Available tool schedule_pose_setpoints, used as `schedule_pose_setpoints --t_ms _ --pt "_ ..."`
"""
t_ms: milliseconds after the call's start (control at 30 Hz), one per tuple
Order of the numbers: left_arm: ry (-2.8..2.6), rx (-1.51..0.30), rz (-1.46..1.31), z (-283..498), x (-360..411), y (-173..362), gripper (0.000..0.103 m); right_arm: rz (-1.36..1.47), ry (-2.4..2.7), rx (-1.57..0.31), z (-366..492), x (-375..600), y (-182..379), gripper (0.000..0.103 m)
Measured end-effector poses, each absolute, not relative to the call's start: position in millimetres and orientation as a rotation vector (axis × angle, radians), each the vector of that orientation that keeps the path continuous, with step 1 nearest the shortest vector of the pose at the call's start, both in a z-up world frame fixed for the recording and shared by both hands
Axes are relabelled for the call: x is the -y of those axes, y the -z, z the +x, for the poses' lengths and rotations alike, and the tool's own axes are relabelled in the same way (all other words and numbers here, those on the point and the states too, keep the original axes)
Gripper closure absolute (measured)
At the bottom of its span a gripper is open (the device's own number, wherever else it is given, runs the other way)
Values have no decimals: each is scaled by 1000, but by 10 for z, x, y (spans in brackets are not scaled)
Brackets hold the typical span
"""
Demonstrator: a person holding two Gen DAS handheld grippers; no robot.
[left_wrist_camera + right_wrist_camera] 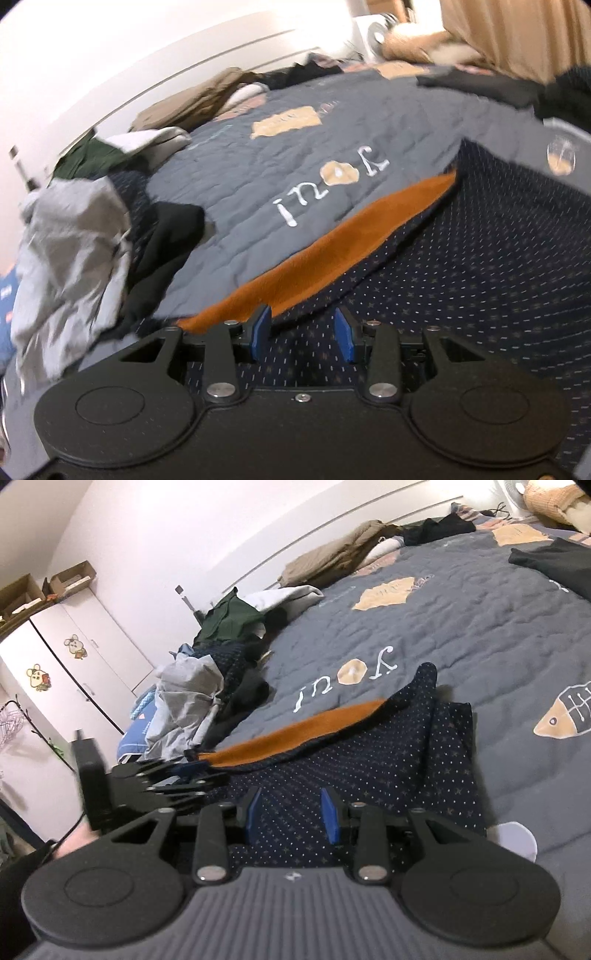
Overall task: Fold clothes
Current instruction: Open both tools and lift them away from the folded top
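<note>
A navy dotted garment with an orange lining lies spread on a grey quilt. One edge is turned back, showing the orange strip. My left gripper is open over the navy cloth just below the orange strip's near end. Its blue pads are apart, and nothing is pinched between them. In the right wrist view it appears blurred at the left, by the strip's end. My right gripper is open low over the garment's near part, with only flat cloth showing in its gap.
A heap of clothes sits to the left: a light grey piece, a black one, a green one. Khaki clothes and a dark garment lie farther back. A white wardrobe stands beyond the bed.
</note>
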State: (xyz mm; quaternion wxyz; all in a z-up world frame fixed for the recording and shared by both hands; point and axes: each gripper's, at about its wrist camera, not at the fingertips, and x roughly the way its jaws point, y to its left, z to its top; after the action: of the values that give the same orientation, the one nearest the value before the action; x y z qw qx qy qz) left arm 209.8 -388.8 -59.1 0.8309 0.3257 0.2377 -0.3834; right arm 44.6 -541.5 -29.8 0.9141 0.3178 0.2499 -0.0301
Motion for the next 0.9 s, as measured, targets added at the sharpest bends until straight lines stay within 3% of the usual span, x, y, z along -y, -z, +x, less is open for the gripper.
schedule_pose_setpoints --t_ms 267,333,400,467,733,767,833,867,900 --pt "828 -476 893 2230 4190 972 65 658 76 -517 437 5427 326 69" --pt "834 -483 857 2303 4199 964 70 659 75 -518 436 5422 324 69" --pt "830 -505 783 2417 4199 892 88 664 81 -513 425 5434 321 69" --pt "805 -522 712 2551 4199 797 91 678 92 -511 420 5455 326 69" --pt "643 -561 549 3022 4192 534 91 708 121 -506 397 5513 357 69" --pt "650 -573 520 3037 4174 500 87 709 126 -508 396 5518 361 69" --pt "745 -594 472 2944 4165 459 63 712 136 -505 394 5529 363 69" --pt "799 -587 472 2859 4184 455 44 716 139 -503 391 5537 362 69" --pt "852 -579 473 2773 4204 451 39 720 142 -501 388 5545 361 69"
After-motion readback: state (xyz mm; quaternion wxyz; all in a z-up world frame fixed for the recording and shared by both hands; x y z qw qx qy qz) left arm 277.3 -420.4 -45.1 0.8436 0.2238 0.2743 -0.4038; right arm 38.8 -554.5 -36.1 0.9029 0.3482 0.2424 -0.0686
